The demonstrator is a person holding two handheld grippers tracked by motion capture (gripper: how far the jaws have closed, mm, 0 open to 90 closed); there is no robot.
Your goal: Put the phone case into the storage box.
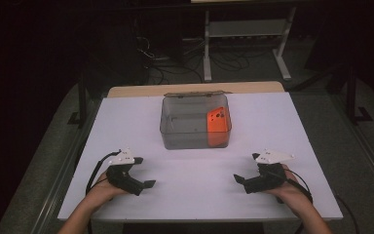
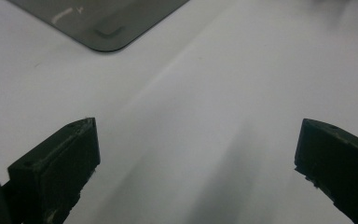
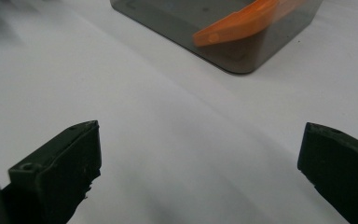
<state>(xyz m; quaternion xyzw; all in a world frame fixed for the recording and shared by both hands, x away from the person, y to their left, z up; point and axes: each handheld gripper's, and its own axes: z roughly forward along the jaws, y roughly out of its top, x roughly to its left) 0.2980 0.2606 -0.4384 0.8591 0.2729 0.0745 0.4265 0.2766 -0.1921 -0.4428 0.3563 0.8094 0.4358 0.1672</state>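
A clear grey plastic box with its lid hinged back stands at the middle of the white table. An orange flat part leans inside against its right wall. In the right gripper view the orange part shows through the box wall. A corner of the box appears in the left gripper view. My left gripper rests near the front left, jaws wide apart and holding nothing. My right gripper sits at the front right, also open and holding nothing. Both point inward, apart from the box.
A tan board edge runs behind the table. Beyond it stand a white metal frame and cables on the dark floor. Bare white tabletop lies between the two grippers and in front of the box.
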